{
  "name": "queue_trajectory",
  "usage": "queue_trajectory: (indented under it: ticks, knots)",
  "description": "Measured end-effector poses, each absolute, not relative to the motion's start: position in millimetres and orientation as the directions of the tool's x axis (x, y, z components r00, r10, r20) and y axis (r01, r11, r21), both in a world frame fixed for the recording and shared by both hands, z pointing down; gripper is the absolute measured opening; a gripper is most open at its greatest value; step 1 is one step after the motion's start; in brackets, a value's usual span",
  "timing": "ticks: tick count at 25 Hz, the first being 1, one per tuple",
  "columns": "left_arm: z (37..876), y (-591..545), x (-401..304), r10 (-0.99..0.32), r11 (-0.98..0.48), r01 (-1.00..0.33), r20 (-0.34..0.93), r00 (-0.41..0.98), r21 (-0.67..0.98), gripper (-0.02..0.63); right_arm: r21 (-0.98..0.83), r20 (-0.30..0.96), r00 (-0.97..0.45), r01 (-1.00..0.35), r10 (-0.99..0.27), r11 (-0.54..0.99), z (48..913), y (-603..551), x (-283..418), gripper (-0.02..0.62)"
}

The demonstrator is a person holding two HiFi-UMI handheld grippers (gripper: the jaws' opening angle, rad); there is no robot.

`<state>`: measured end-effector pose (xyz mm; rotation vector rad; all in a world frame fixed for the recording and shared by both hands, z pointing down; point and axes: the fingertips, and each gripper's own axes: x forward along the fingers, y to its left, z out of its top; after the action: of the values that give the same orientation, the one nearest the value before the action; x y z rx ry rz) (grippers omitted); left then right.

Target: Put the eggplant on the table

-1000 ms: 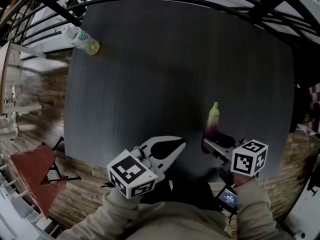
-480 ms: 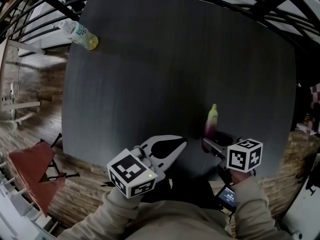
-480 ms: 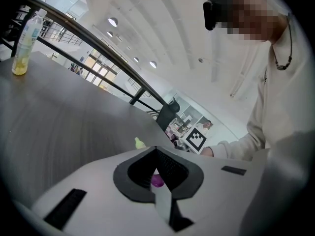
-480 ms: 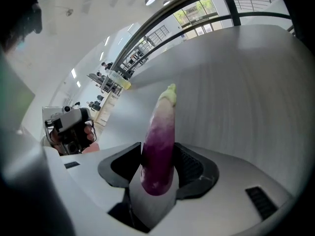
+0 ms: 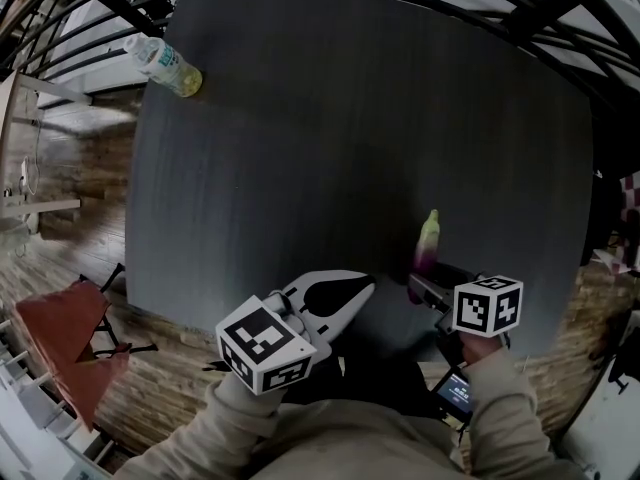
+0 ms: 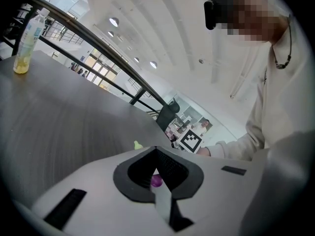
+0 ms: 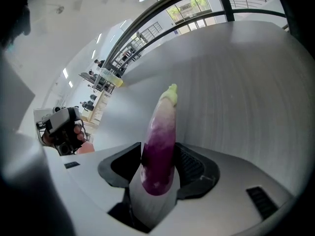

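A slim eggplant (image 5: 427, 242), purple below and pale green at its tip, stands tilted over the near right part of the dark table (image 5: 330, 138). My right gripper (image 5: 425, 276) is shut on its purple lower end. In the right gripper view the eggplant (image 7: 161, 146) sits between both pads, its green tip pointing away over the tabletop. I cannot tell whether its bottom touches the table. My left gripper (image 5: 362, 288) hovers at the near edge to the left, shut with nothing in it; its view shows a bit of the eggplant (image 6: 156, 181) beyond its tips.
A plastic bottle (image 5: 165, 66) with yellow liquid stands at the table's far left corner, also seen as the bottle (image 6: 27, 41) in the left gripper view. Black railing (image 5: 520, 8) curves behind the table. A red stool (image 5: 70, 353) stands on the wood floor at left.
My right gripper has sunk a little toward the tabletop with the eggplant still in it. The left gripper has stayed where it was.
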<state>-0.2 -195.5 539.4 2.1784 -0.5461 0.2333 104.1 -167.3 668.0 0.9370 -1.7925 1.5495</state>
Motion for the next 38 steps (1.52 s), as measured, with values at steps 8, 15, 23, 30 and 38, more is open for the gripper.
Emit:
queue_trajectory:
  ticks: [8, 15, 23, 30, 38]
  knots:
    - [538, -195, -4, -0.309, -0.538, -0.468, 0.353, 0.883, 0.701, 0.002, -0.559, 0.819, -0.567, -0.823, -0.091, 0.097, 673, -160, 99, 0.236]
    - [537, -195, -10, -0.319, -0.539, -0.479, 0.358, 0.877, 0.693, 0.002, -0.548, 0.825, -0.557, -0.83, -0.097, 0.103, 673, -161, 97, 0.276]
    - [537, -192, -15, -0.323, -0.534, -0.484, 0.362, 0.874, 0.693, 0.002, -0.541, 0.83, -0.548, -0.836, -0.103, 0.091, 674, -161, 96, 0.296]
    - [530, -191, -15, -0.32, -0.551, -0.489, 0.37, 0.872, 0.676, 0.002, -0.542, 0.826, -0.545, -0.838, -0.142, 0.064, 667, -169, 109, 0.296]
    - [499, -201, -2, -0.313, -0.606, -0.476, 0.359, 0.879, 0.638, 0.002, -0.558, 0.796, -0.561, -0.826, -0.226, 0.083, 631, -187, 124, 0.296]
